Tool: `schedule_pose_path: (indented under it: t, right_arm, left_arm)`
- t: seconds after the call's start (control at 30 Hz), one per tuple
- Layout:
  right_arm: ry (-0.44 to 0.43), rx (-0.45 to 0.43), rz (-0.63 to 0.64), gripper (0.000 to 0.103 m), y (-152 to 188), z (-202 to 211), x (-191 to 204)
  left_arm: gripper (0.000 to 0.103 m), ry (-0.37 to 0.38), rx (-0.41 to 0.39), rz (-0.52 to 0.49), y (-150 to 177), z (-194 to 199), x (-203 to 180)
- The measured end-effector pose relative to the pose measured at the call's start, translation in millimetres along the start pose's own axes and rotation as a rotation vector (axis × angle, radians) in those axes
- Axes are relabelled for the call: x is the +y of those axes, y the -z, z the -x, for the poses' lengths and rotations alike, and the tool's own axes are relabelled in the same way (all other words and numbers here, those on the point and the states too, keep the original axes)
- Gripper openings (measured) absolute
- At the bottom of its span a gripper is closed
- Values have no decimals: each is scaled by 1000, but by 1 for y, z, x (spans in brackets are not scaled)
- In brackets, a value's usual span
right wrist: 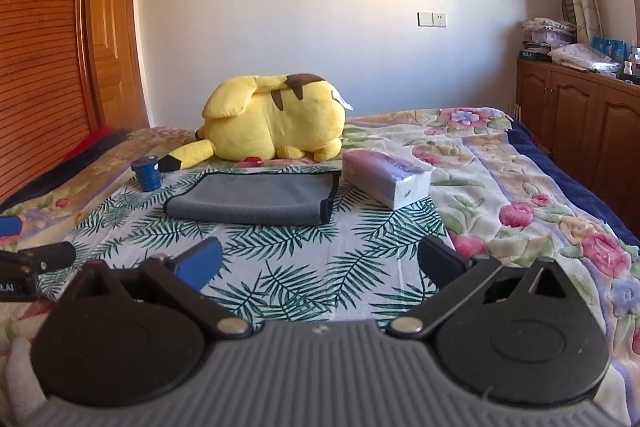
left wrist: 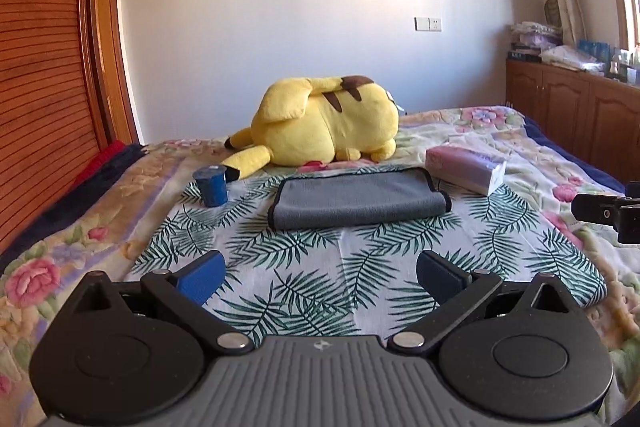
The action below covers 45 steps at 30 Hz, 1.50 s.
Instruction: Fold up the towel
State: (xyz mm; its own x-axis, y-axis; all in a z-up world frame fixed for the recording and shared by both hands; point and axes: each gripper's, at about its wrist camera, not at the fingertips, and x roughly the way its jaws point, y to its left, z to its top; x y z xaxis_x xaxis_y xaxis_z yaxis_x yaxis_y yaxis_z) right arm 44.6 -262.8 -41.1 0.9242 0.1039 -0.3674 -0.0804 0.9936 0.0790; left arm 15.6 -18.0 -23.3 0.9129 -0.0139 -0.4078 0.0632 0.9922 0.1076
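Left hand-held gripper (left wrist: 320, 277): you held it with jaws wide apart, nothing between them, above the leaf-print cloth (left wrist: 304, 267).
Right hand-held gripper (right wrist: 320, 263): yours gaped just as wide, empty too.
Towel (left wrist: 356, 201): grey, already doubled over, lying well ahead of both grippers, untouched.
Neighbours: blue cup (left wrist: 212, 185) ahead-left of the towel, tissue pack (left wrist: 466, 169) ahead-right, yellow plush (left wrist: 324, 123) beyond.
Risk: reaching wide, you could have knocked the cup or pack; pinching deep could have snagged the cloth beneath along with the towel.
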Motion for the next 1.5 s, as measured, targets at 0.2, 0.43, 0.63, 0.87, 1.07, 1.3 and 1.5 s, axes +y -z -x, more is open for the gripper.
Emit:
schedule_pose_path:
  t: [0.2,0.43,0.63,0.87,1.07,1.3,1.5]
  right_arm:
    - [10,-48,6,103,-1,6,0]
    - [24,-88,-8,103,-3,11,-5]
    - [31,-102,-11,103,-4,12,-6]
    - [33,-106,-11,103,-4,13,-6]
    - [33,-106,-11,103,-4,13,-7]
    - [33,-107,-12,103,-4,13,-7]
    - [33,-108,-12,103,-4,13,-7]
  left_arm:
    - [103,-5,-33,-6,-3,4,0]
    - [103,-12,-48,0,-4,6,4]
    - [103,-19,-47,-1,-3,6,7]
    - [103,-18,-45,-3,-3,6,5]
    - [103,-18,-45,-5,-2,6,5]
    - [103,-18,-45,-5,-2,6,5]
    - [103,-16,-44,-4,-2,6,5]
